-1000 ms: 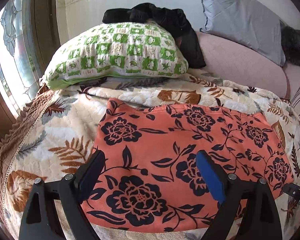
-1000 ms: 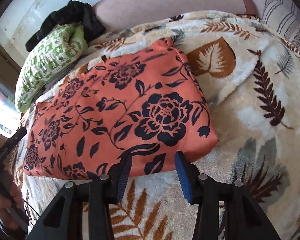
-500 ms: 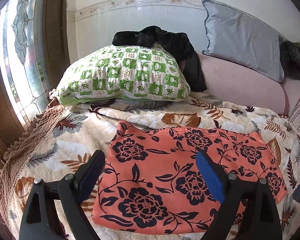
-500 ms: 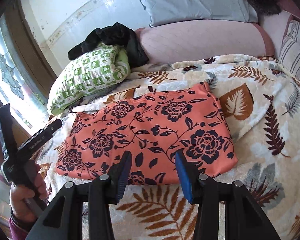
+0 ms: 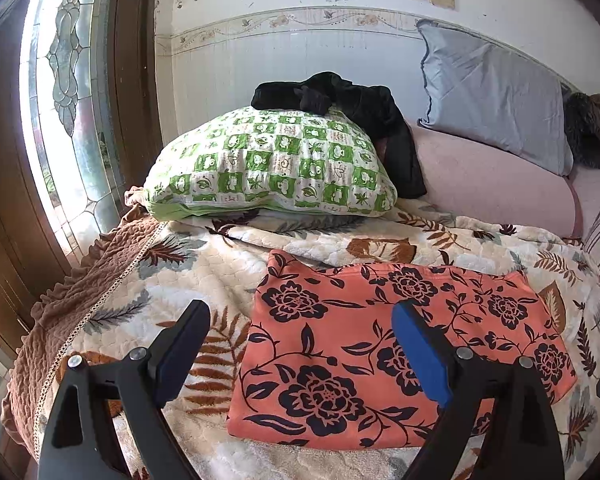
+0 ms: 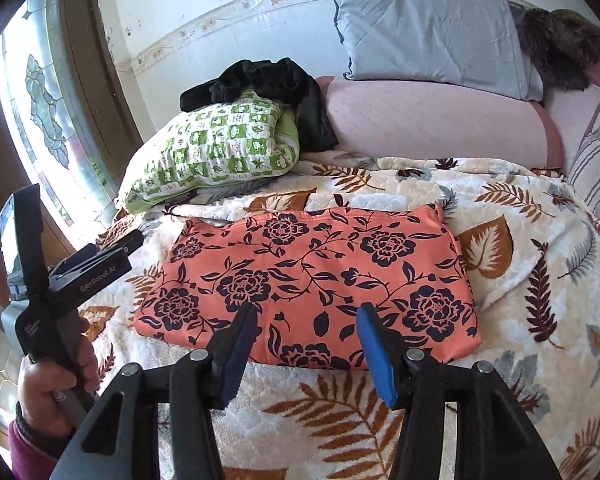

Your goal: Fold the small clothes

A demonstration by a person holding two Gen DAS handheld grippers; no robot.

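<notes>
Bed spread with a cream leaf-print blanket (image 6: 500,208), stained-glass window (image 5: 66,92) off to its left, tiled wall behind. Lying flat on that blanket, folded into a neat rectangle: the orange floral garment (image 6: 312,276). Past the garment's far-left corner, a green checked pillow (image 5: 268,164) with a black garment (image 5: 352,108) draped over its top. Farther along, beyond the garment's far edge, a pink bolster (image 6: 432,124) and a grey pillow (image 6: 432,28) leaning on the wall. Left gripper (image 5: 300,348) hovering over the garment's near-left part, jaws spread wide, nothing between them, held in a hand (image 6: 54,388). Right gripper (image 6: 306,346) poised above the garment's near edge, jaws opening, pads clear of the cloth, nothing pinched
</notes>
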